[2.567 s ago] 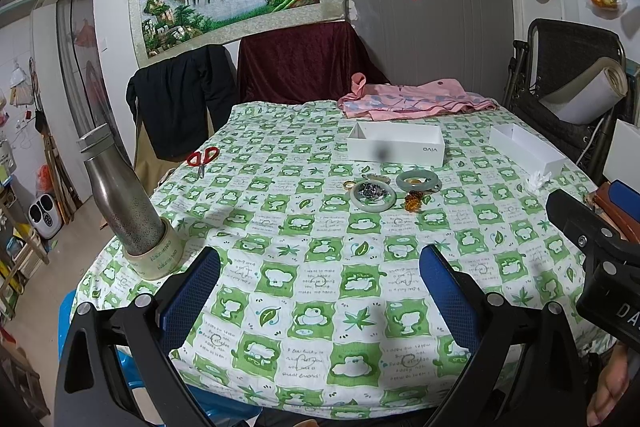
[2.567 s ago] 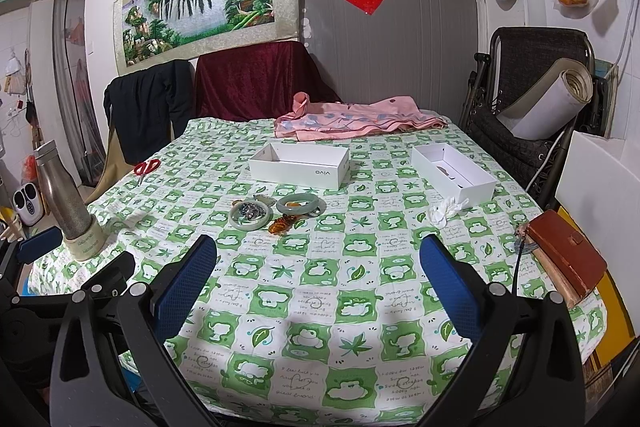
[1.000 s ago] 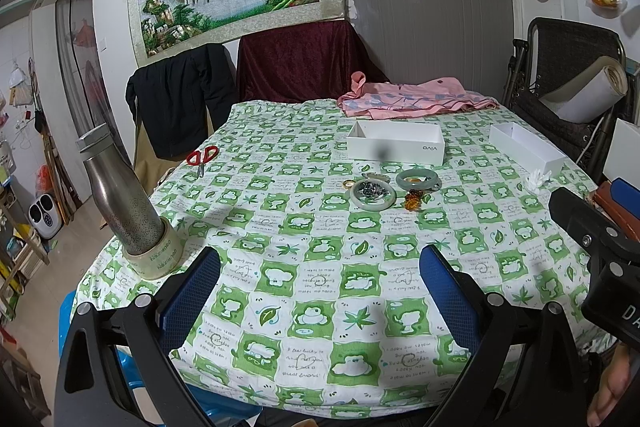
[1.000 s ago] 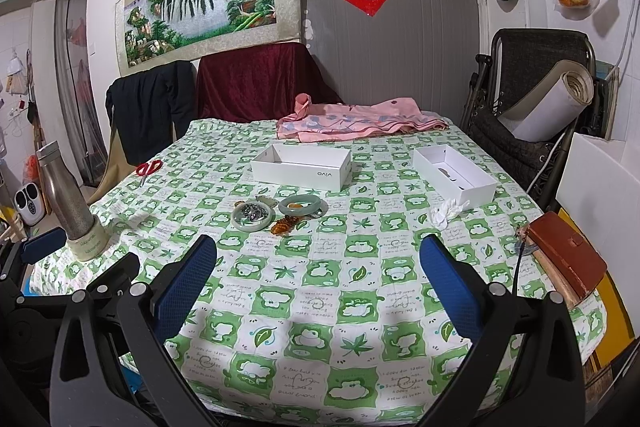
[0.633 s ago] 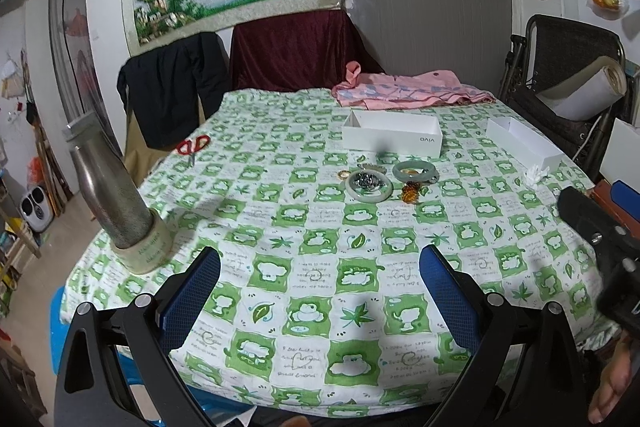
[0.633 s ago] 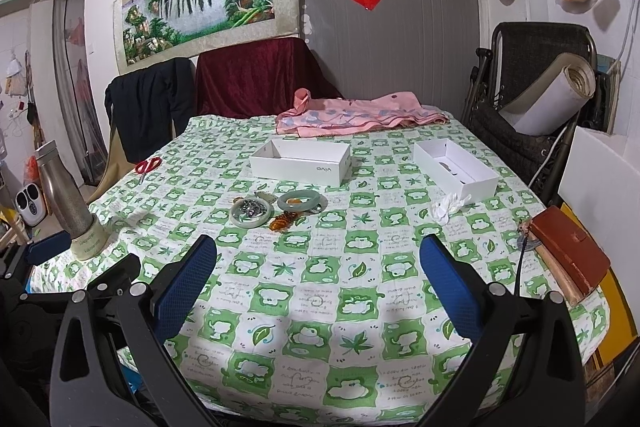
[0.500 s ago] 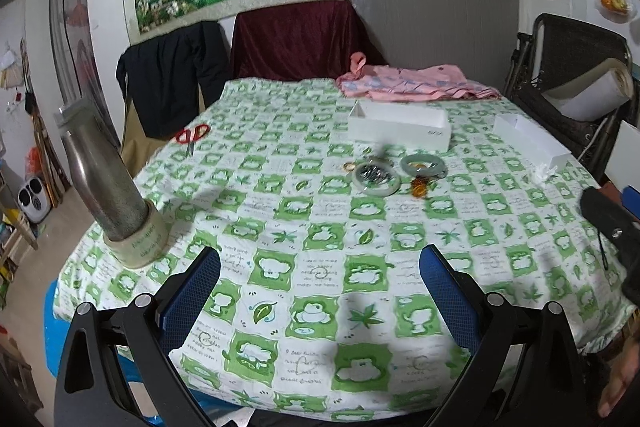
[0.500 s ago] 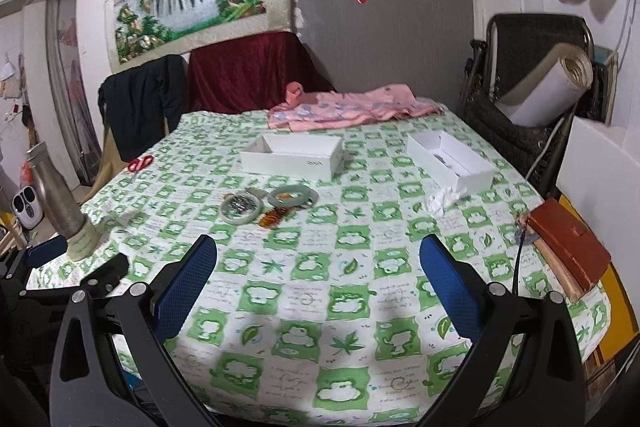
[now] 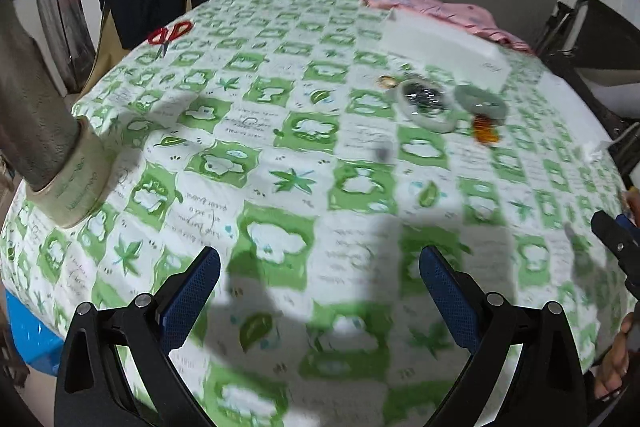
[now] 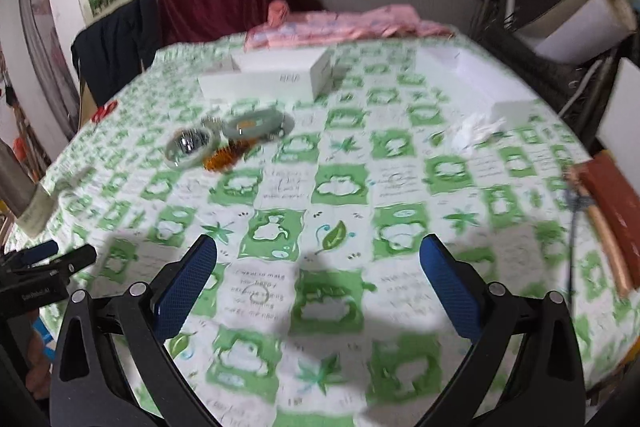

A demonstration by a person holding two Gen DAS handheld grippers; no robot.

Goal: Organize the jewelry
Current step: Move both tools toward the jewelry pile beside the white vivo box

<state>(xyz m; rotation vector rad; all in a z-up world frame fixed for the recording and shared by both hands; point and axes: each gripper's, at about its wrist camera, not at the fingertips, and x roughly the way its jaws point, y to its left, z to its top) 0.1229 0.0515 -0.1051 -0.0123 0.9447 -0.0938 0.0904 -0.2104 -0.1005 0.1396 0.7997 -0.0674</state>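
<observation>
— Left wrist view: left gripper [image 9: 318, 281] over the near edge of the table [image 9: 280, 147], blue pads [image 9: 192, 293] wide apart, nothing between them. Where's the jewelry?

— Well ahead and to its right. Pale bangle [image 9: 427, 103] flat on the cloth with dark beads inside its ring. Grey-green bangle [image 9: 480, 99] just beside it on the right. Amber piece [image 9: 485, 132] lies near both, on their near side. Small gold bit [image 9: 387, 80] at the pale bangle's far left.

— And the other tongs?

— Right wrist view: right gripper [image 10: 318, 279] also spread, empty, above the cloth. Jewelry sits ahead and left of it, well apart: pale bangle [image 10: 190, 147], grey-green one [image 10: 252, 123], amber piece [image 10: 224, 157] in front of them.

— Boxes?

— White box [image 10: 266, 79] just beyond the cluster. Open tray [image 10: 476, 83] further right, crumpled tissue [image 10: 478, 131] at its near end. Much blur, details soft.

— Left side of the table?

— Flask [image 9: 32, 99] standing in a tape roll [image 9: 74, 183]; red scissors [image 9: 168, 35] toward the far edge.
</observation>
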